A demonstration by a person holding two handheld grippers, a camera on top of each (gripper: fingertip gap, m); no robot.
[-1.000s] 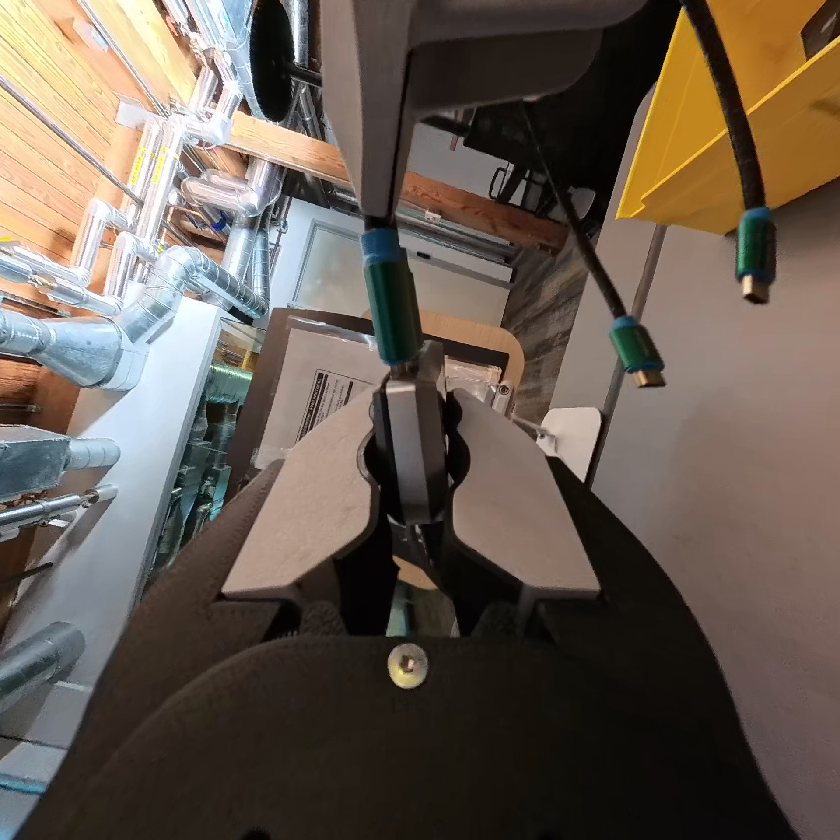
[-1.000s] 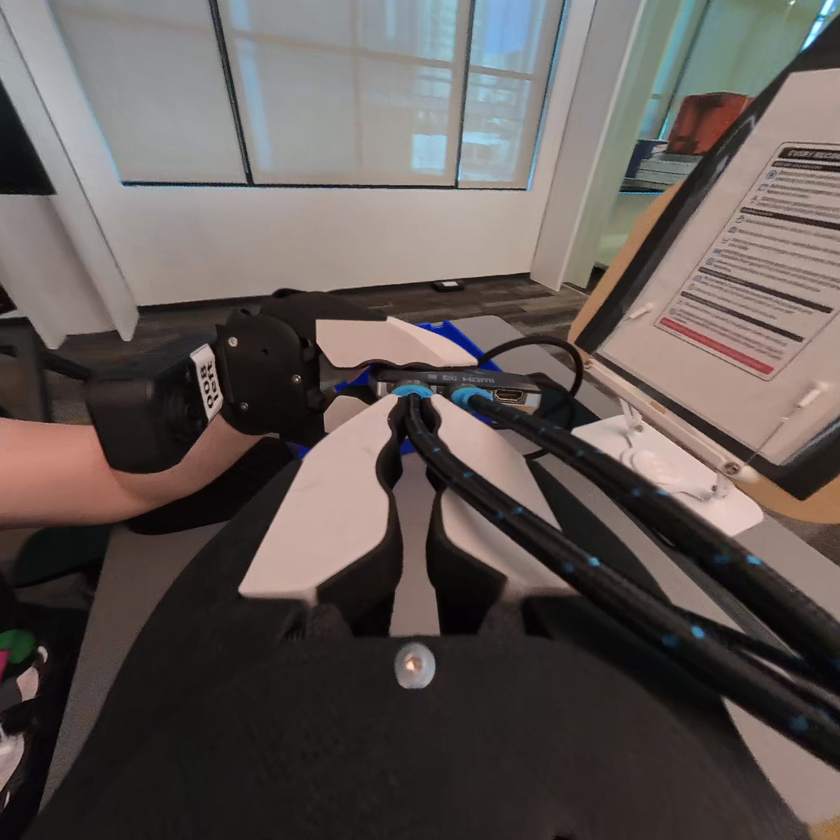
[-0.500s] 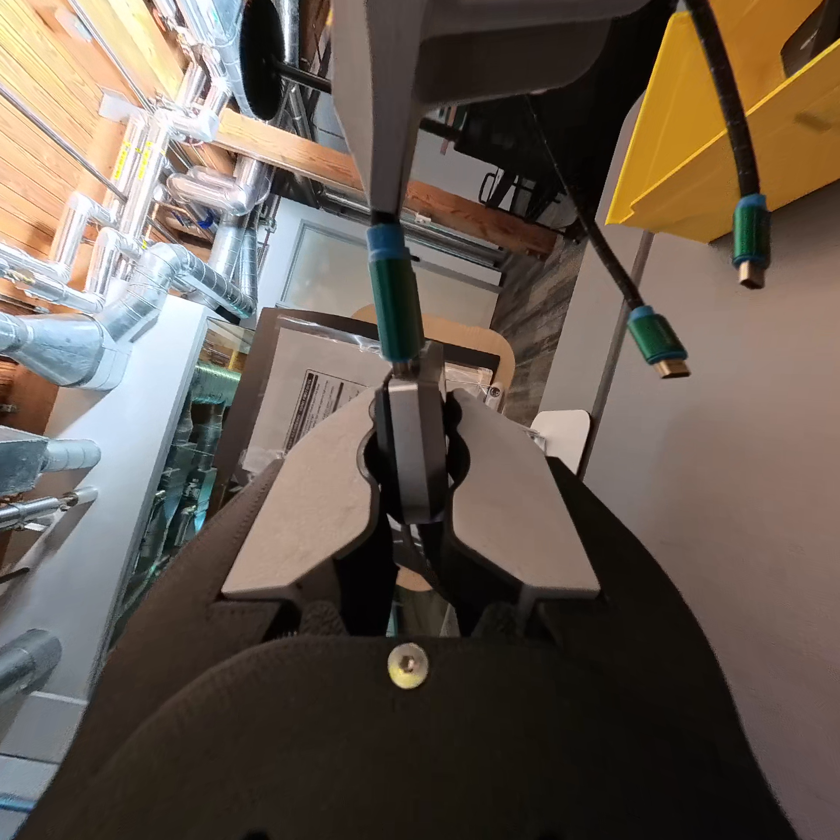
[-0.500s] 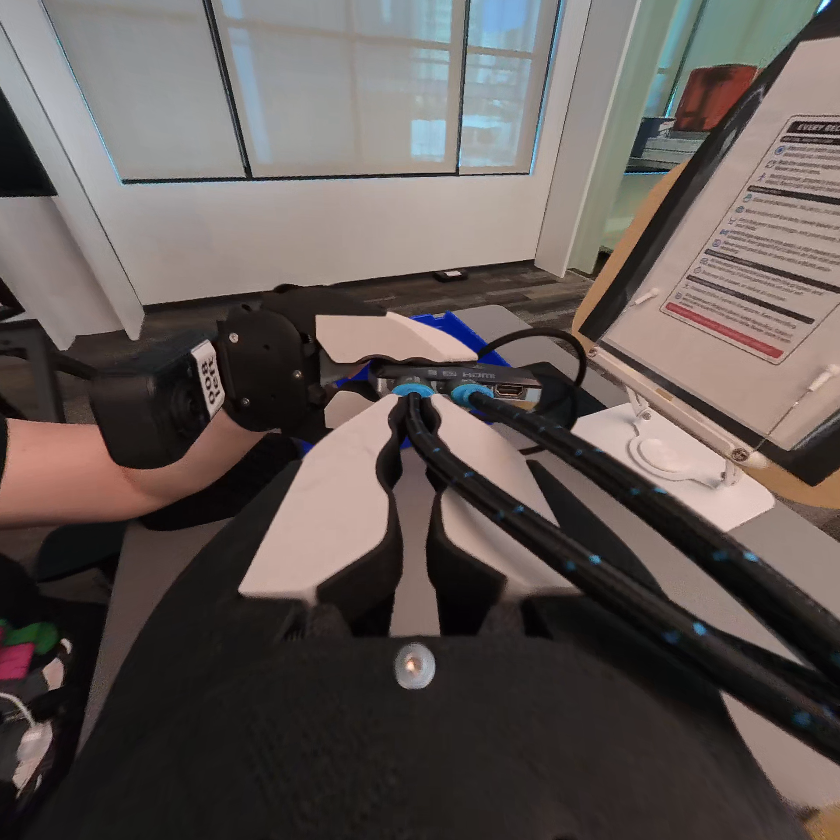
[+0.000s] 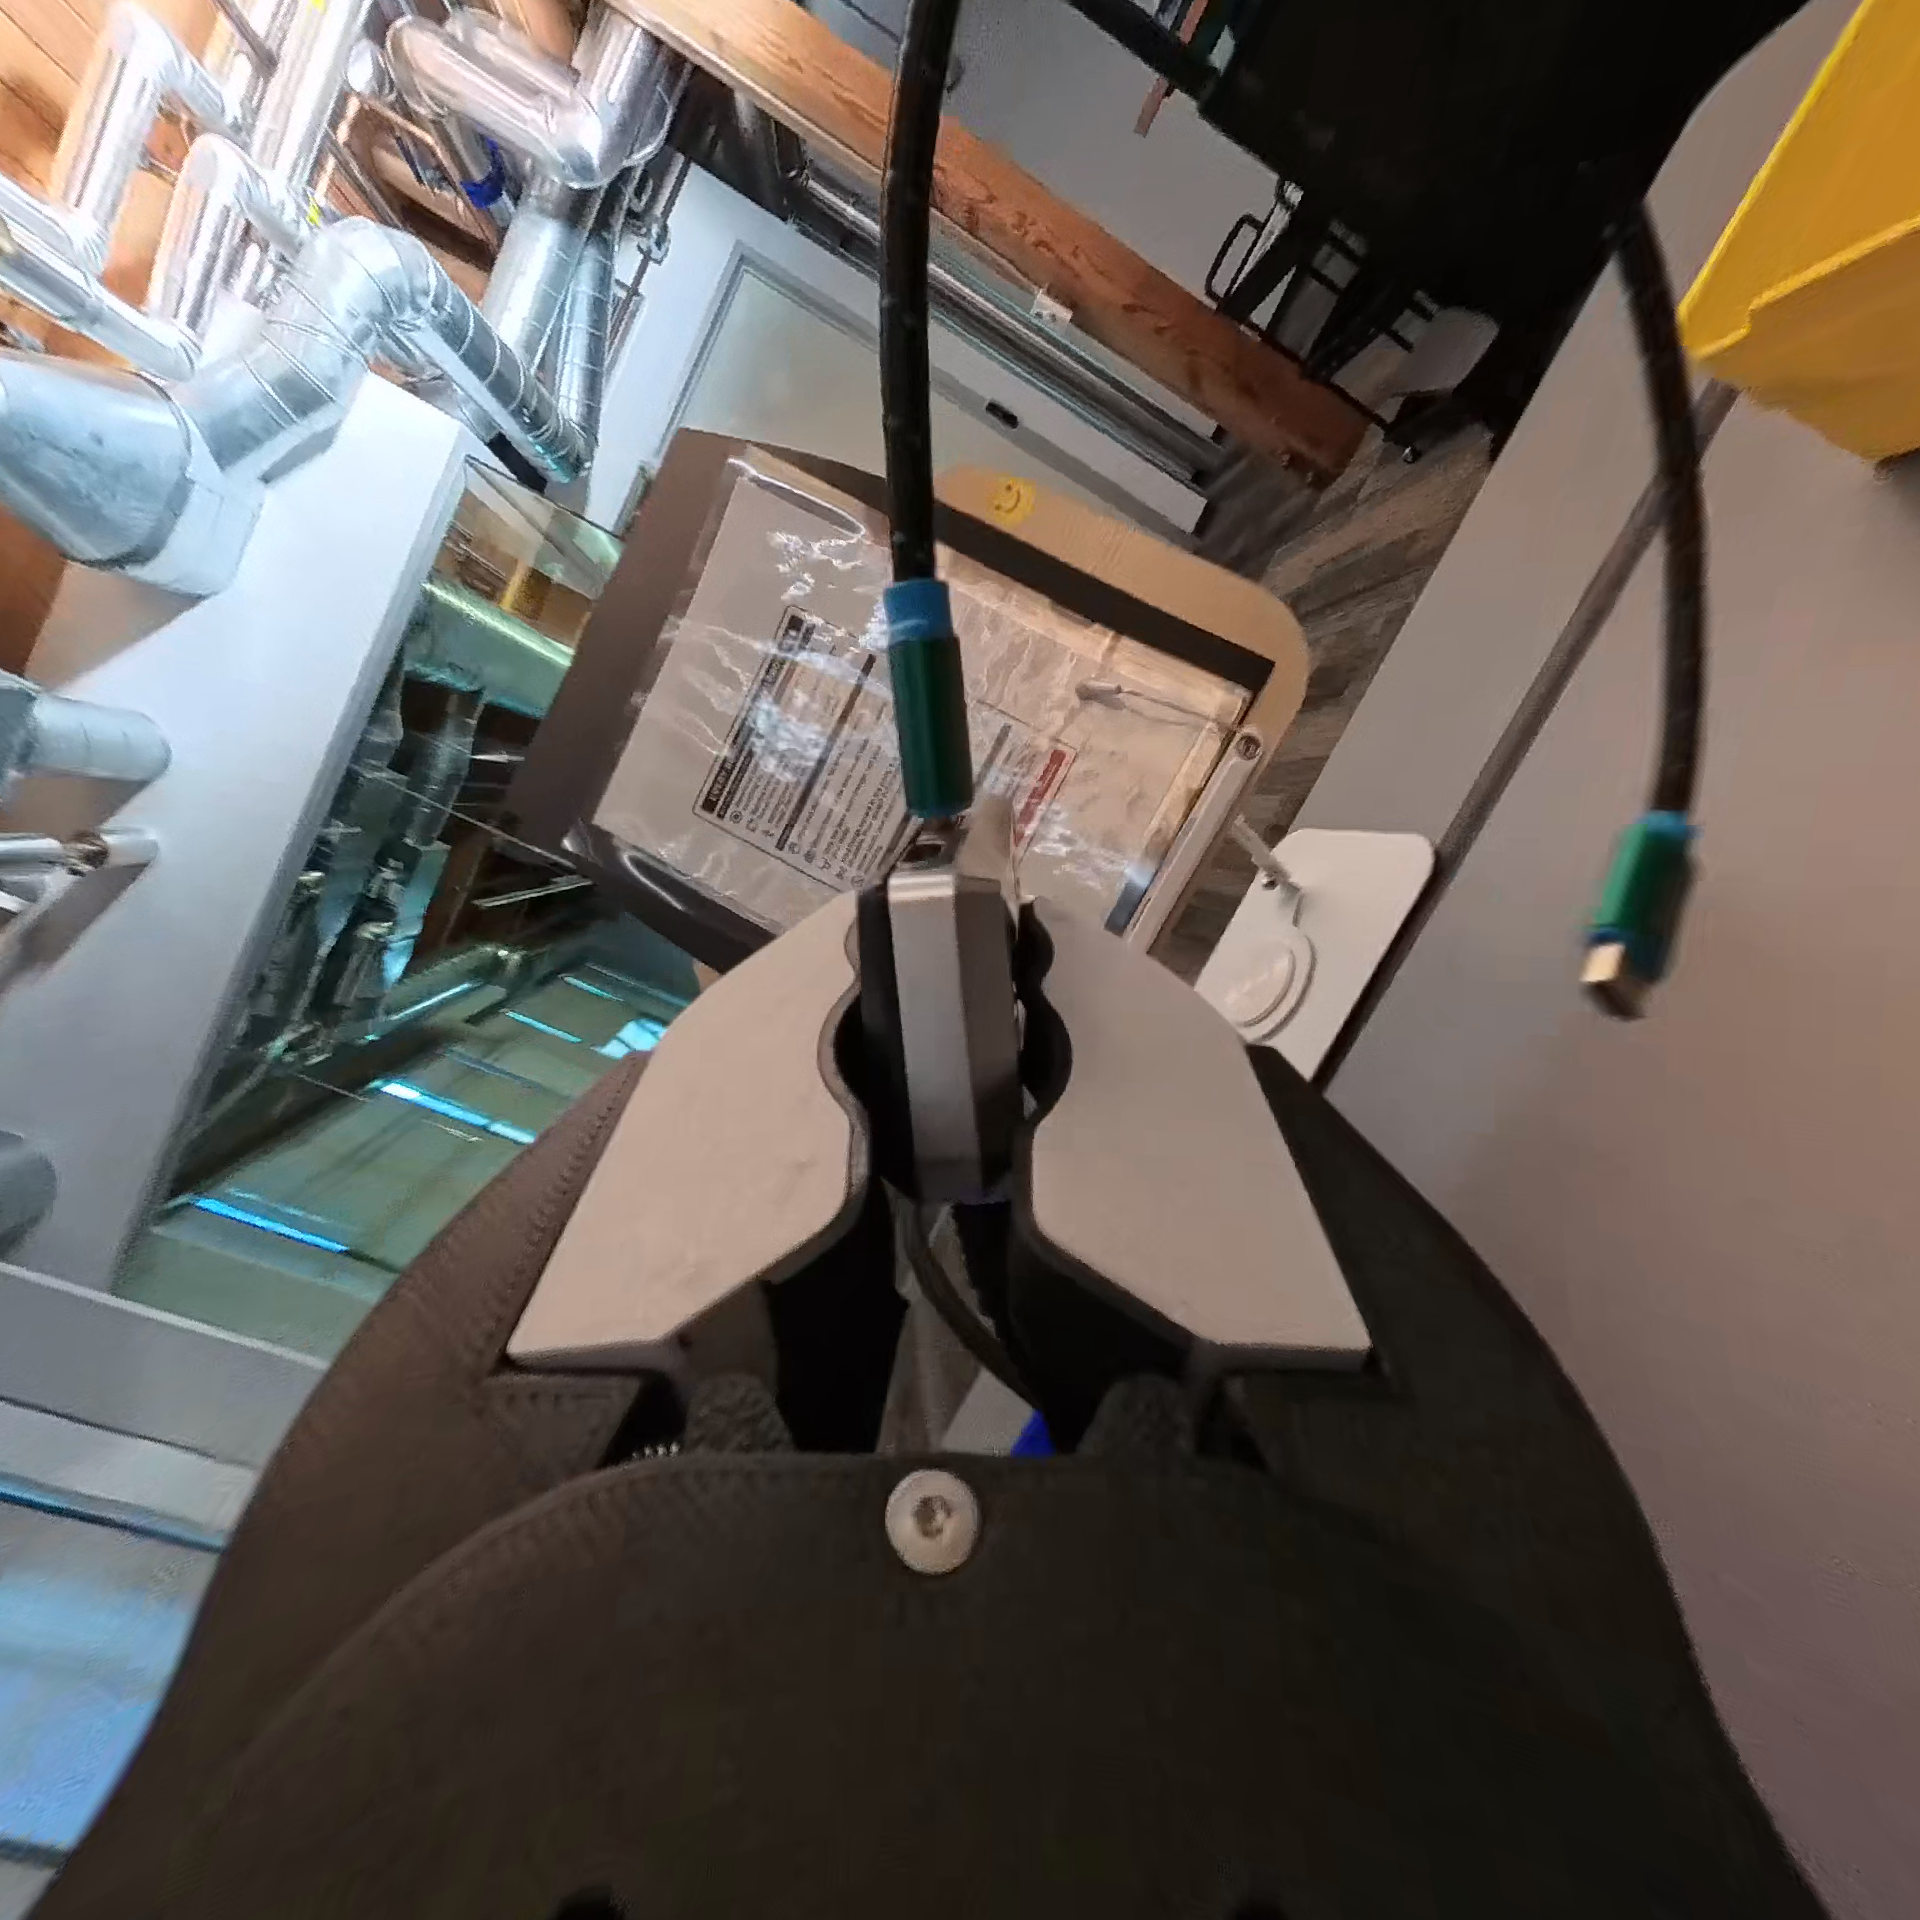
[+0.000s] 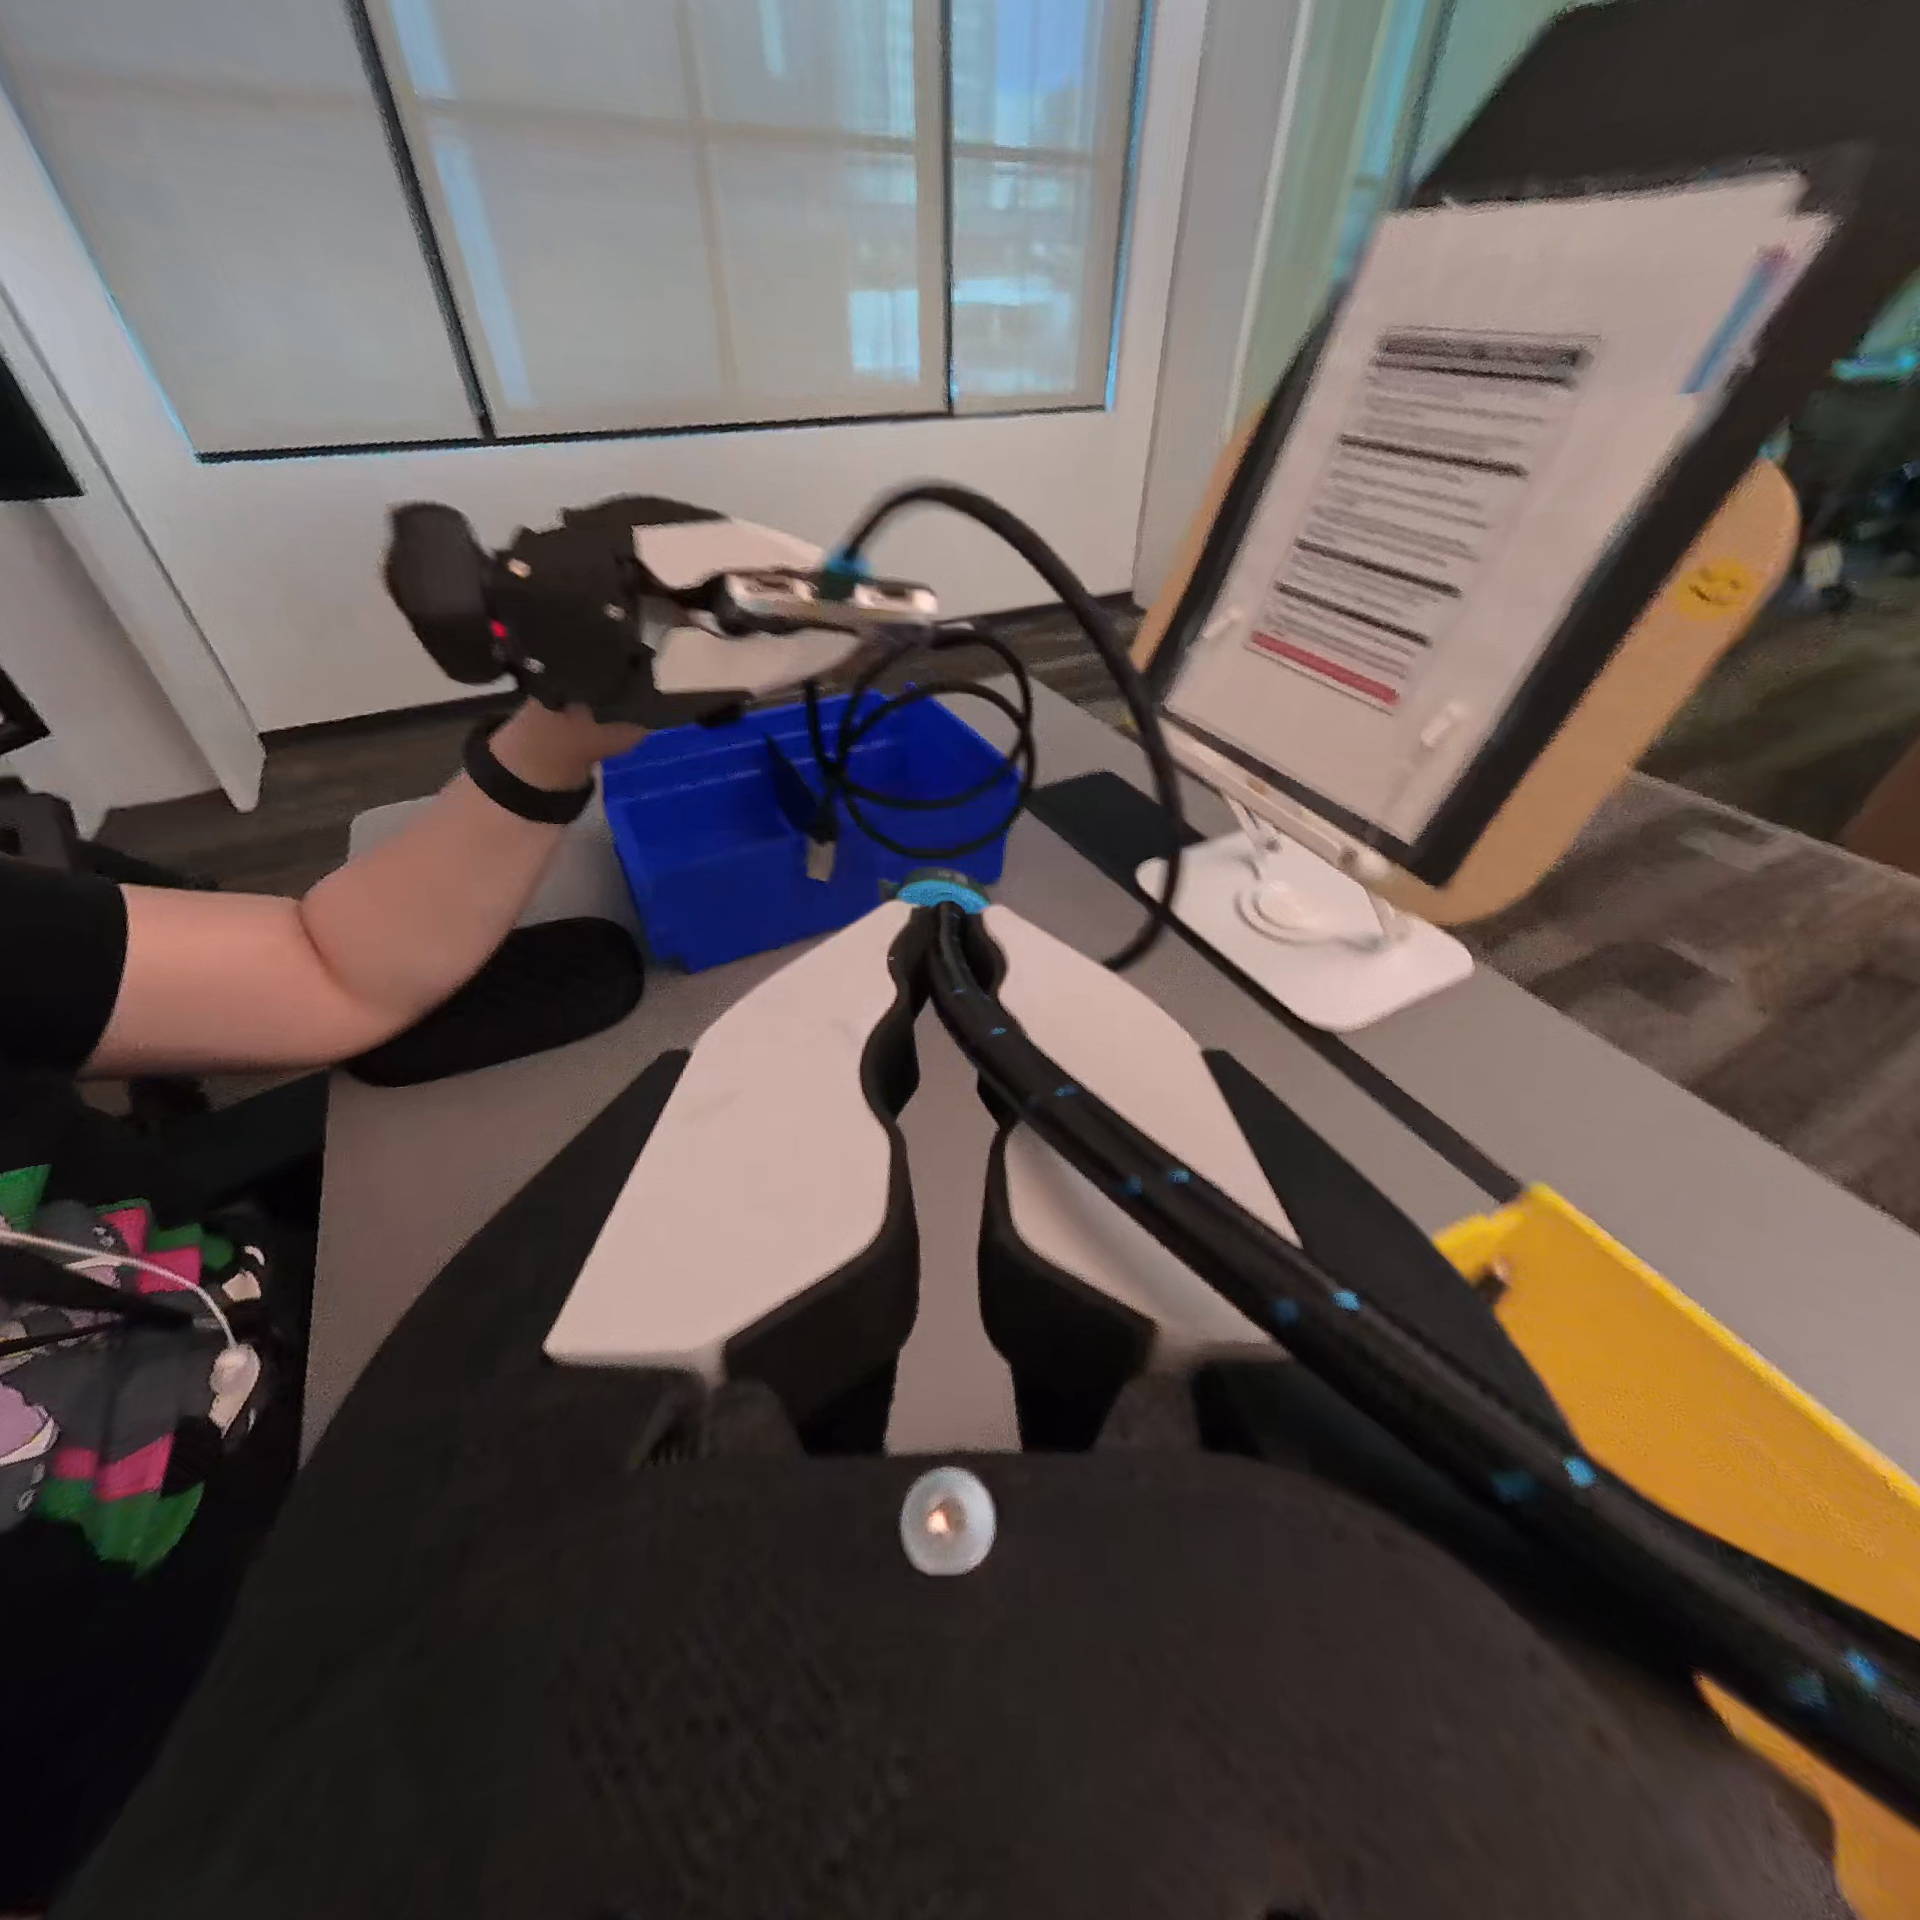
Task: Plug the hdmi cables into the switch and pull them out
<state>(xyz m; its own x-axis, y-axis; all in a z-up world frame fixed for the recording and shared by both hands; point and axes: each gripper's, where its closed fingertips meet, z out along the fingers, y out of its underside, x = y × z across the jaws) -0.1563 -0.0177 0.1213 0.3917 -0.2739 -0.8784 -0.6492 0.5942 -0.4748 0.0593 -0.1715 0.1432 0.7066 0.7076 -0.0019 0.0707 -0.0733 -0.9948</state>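
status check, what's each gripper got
Left hand-held gripper shut on switch, one cable plugged in. Right hand-held gripper shut on pulled cable. Nothing blocking.

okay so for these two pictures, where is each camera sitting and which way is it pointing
Left wrist view: rides the left gripper, tilted up past the clamped switch toward ceiling ducts; own fingers show.
Right wrist view: rides the right gripper, looking level across the table at the window; own fingers and the person's forearm show.
Shared: switch, plugged-in HDMI cable, document stand, yellow bin.
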